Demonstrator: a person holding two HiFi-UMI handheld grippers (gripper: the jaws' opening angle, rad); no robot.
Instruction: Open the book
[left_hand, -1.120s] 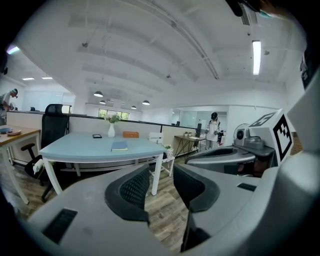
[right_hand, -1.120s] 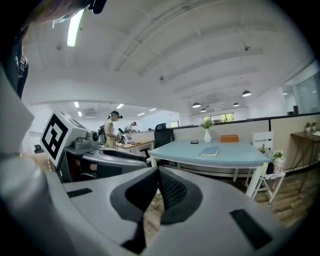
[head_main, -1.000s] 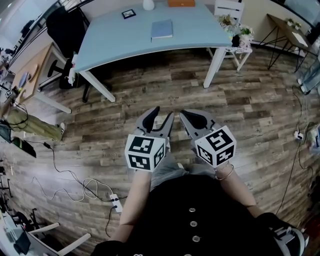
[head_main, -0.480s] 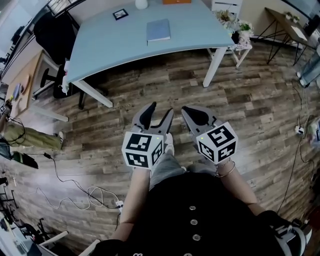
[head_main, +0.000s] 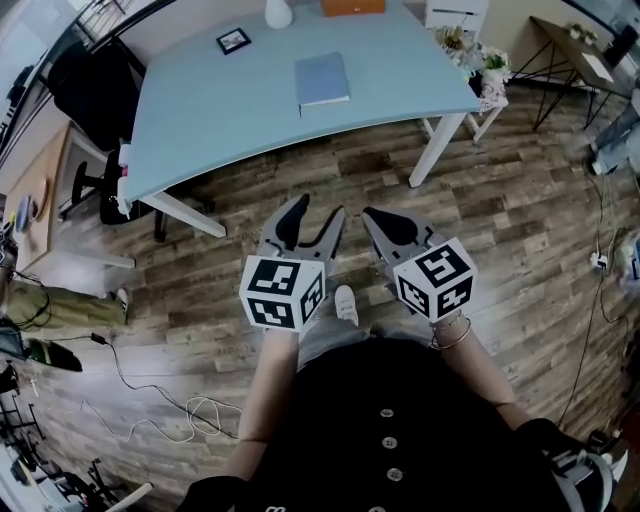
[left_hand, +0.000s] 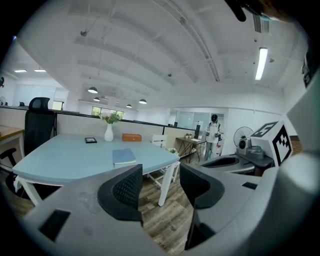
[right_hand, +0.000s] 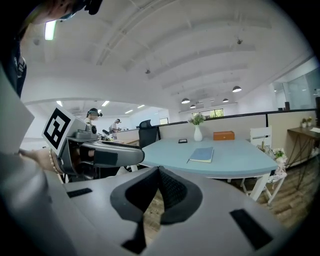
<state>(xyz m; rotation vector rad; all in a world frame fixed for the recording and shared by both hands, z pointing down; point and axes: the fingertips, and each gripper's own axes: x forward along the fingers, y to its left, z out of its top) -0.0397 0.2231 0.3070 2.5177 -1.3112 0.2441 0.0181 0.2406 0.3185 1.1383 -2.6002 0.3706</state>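
So the book (head_main: 322, 80) is lying closed and flat on the pale blue table (head_main: 220, 110), toward its far side. A small picture frame (head_main: 233, 41), a white vase (head_main: 278, 13) and an orange box (head_main: 352, 6) are sitting further back. Nothing is touching the book. Both grippers are hanging well short of the table, over the wooden floor (head_main: 520, 200), side by side in front of the person. I'm guessing this is the approach bit and the opening isn't started yet. The left gripper (head_main: 318, 210) is showing its jaws apart with only floor and a table leg visible between them. They've just been opening, probably getting ready to catch the cover edge. The right gripper (head_main: 378, 218) is keeping its jaws pressed together on nothing, maybe being saved for pinning the book down or nudging the cover. Both are pointing slightly downward at the table, which makes sense for lining up on something flat. The next move is looking like closing the gap to the table
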